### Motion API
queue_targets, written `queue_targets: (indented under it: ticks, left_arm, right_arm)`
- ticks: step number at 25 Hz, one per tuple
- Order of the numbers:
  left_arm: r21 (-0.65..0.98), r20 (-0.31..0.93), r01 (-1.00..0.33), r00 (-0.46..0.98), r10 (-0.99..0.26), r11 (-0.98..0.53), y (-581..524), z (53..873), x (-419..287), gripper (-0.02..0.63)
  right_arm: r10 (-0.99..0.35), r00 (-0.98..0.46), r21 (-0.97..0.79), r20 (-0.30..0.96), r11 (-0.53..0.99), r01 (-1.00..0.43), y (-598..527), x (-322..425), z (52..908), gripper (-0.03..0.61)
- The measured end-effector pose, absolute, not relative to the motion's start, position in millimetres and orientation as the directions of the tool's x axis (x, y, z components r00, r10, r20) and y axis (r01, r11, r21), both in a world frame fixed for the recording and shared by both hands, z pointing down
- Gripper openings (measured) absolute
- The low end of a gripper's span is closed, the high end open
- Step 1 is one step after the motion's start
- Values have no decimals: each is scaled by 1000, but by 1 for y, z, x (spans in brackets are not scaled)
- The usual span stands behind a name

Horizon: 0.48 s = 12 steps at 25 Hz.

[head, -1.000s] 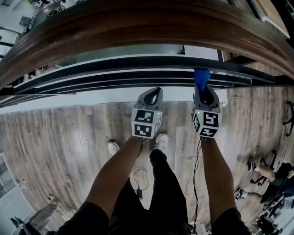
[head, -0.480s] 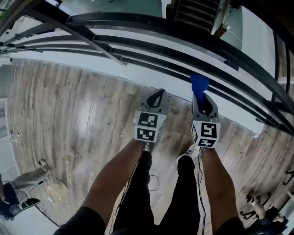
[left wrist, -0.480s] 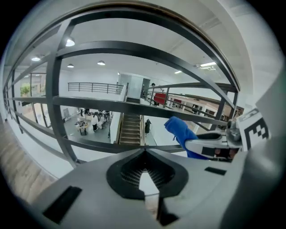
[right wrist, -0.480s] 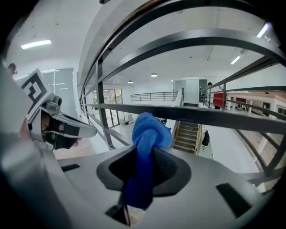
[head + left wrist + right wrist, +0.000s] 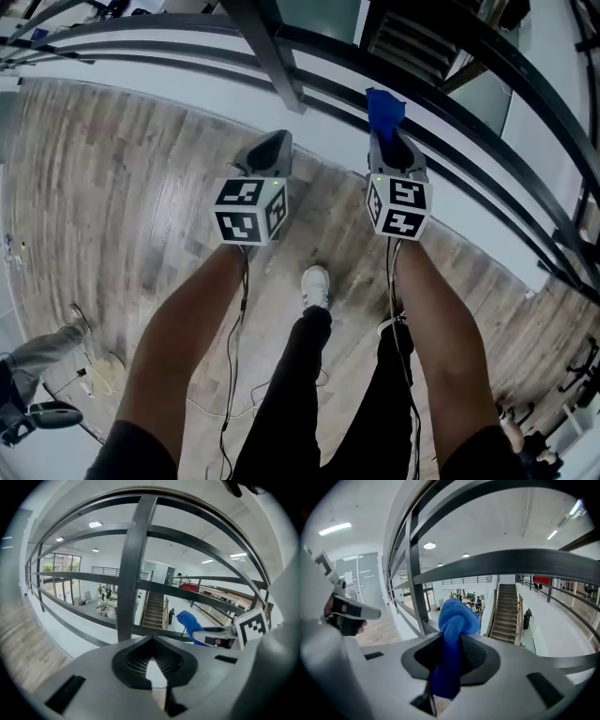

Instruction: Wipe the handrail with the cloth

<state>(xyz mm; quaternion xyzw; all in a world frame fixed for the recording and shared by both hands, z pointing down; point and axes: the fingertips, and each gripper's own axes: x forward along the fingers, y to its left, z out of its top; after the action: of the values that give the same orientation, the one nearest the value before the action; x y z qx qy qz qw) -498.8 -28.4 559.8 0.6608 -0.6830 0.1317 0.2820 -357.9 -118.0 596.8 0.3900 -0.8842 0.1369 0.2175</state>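
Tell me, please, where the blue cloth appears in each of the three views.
Head view: cloth upper right of centre, sticking out of the right gripper.
Left gripper view: lower right of centre, held by the other gripper.
Right gripper view: centre, between the jaws.
Shared landmark: the staircase.

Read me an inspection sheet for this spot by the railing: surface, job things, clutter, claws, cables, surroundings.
Surface: wood plank floor.
Job's things: blue cloth, bunched; dark railing bars just ahead; whether the cloth touches them is unclear.
Clutter: nothing seen.
Claws: right claw shut on the cloth; left claw shut, empty.
Cables: thin cables hang down beside both forearms.
Surroundings: staircase and a lower floor beyond the railing; another person at the left.
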Motion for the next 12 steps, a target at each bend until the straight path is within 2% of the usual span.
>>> queue_targets:
  ticks: [5,12]
  left_arm:
    - [153,570,-979,-25,-821,136,-28,567,-574,5]
    - [97,583,-992,-10,-812,82,-21,584,-612,5]
  right_arm:
    - [-620,-590,-36,517,673,-738,-139,-435,606,104]
    - [-633,-558,0,536,661,-750,-146,-506,619,104]
